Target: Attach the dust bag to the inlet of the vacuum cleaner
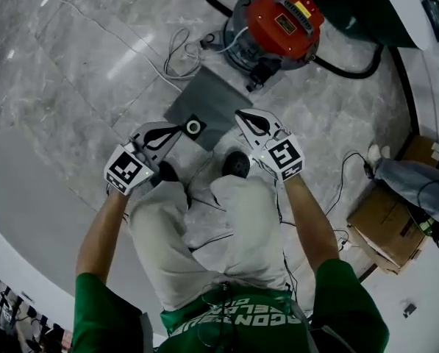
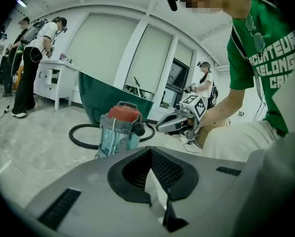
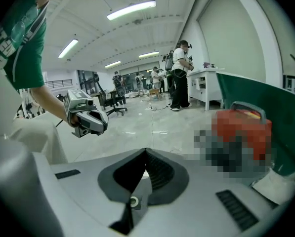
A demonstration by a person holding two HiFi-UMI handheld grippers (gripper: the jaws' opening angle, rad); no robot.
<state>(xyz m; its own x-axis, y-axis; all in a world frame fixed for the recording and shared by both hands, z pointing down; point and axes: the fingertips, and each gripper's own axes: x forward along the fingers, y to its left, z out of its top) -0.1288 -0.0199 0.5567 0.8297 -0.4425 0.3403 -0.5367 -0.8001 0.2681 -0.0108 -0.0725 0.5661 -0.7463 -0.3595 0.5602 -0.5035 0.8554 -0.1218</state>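
Note:
The vacuum cleaner, red-topped with a clear drum, stands on the marble floor ahead of me; it also shows in the left gripper view. The flat grey dust bag lies on the floor between it and my feet, its white-ringed collar at the near edge. My left gripper hovers just left of that collar, jaws together and holding nothing. My right gripper hangs by the bag's right edge, also shut and empty. Under its jaws the collar ring peeks through.
A black hose loops right of the vacuum and a white cable coils left of it. A cardboard box and another person's leg are at the right. A green tub stands behind; people stand farther off.

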